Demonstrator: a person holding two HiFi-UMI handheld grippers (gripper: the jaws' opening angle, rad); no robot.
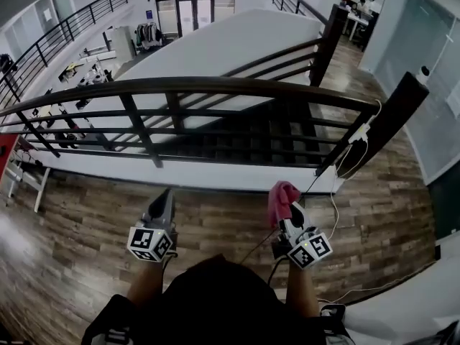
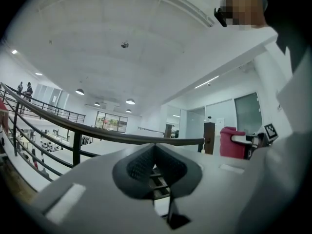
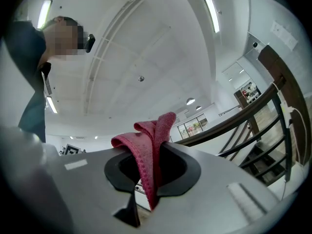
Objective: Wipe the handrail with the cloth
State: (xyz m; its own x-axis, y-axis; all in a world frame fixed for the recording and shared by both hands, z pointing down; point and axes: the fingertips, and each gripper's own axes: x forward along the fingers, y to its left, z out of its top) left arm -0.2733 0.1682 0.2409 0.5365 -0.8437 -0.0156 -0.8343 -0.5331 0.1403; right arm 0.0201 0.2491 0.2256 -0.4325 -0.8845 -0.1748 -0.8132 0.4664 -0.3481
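A dark wooden handrail (image 1: 215, 85) curves across the head view above black metal bars, well ahead of both grippers. It also shows as the handrail (image 2: 122, 137) in the left gripper view and the handrail (image 3: 234, 120) in the right gripper view. My right gripper (image 1: 286, 205) is shut on a pink cloth (image 1: 281, 198), whose folds stick up out of the jaws as the cloth (image 3: 151, 145). My left gripper (image 1: 164, 203) is shut with nothing in it, its pads (image 2: 141, 164) pressed together. Both point up and toward the rail.
A dark end post (image 1: 392, 118) stands at the rail's right, with a white cable (image 1: 338, 192) hanging down to the wood floor (image 1: 86, 228). Beyond the rail drops a stairwell (image 1: 237, 139). A glass wall (image 1: 438, 106) is at right.
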